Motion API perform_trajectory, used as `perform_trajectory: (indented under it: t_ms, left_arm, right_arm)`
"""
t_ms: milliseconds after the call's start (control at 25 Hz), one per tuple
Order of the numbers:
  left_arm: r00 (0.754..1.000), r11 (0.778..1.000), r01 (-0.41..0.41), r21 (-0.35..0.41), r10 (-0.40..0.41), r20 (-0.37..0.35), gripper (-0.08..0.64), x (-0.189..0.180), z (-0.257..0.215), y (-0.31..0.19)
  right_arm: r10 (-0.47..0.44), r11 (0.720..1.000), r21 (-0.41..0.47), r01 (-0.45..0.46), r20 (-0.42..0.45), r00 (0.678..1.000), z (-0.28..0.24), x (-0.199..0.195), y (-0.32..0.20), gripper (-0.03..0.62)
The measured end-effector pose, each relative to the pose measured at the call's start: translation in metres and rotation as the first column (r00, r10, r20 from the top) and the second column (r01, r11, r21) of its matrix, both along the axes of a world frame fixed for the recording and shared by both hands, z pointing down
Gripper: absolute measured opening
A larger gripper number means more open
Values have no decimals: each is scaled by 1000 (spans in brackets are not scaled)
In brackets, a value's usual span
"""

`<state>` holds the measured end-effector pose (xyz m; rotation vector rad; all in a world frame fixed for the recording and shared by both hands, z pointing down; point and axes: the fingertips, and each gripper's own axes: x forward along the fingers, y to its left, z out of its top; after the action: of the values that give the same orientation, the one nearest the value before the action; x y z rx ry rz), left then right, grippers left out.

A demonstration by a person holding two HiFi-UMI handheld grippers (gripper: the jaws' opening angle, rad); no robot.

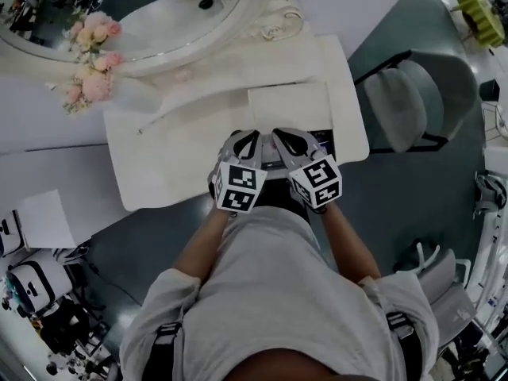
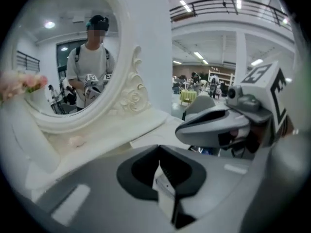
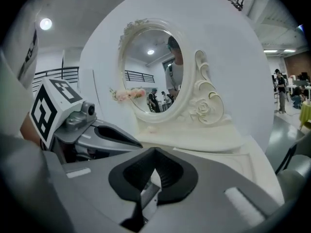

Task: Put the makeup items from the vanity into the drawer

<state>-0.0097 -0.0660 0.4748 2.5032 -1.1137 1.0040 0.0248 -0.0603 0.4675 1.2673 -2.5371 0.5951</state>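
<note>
Left gripper (image 2: 158,168) and right gripper (image 3: 152,171): jaws pressed together, empty, side by side at vanity (image 1: 159,161) front, probably working the drawer (image 1: 324,143). Makeup: only a pink blob (image 2: 75,141) by the mirror (image 1: 159,14), unsure.

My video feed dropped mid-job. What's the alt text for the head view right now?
Seen from above, a person in a grey shirt holds the left gripper and right gripper side by side, close together, over the front edge of a white vanity. An oval mirror and pink flowers sit at its far side, and a grey chair stands to the right.
</note>
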Motion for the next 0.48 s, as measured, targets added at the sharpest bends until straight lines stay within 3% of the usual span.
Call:
perform_trajectory:
  t_ms: [120, 240, 480]
  left_arm:
    - [993, 997, 75, 8, -74, -87, 3, -26, -16, -6]
    - [985, 990, 135, 26, -131, -116, 3, -54, -23, -20]
    - [943, 959, 281, 34, -269, -198, 3, -122, -41, -45]
  right_arm:
    - [-28, 1000, 6, 28, 13, 1000, -12, -33, -11, -1]
    - [-85, 996, 36, 86, -27, 996, -22, -62, -29, 0]
    - [-146, 986, 72, 149, -44, 988, -39, -119, -58, -2]
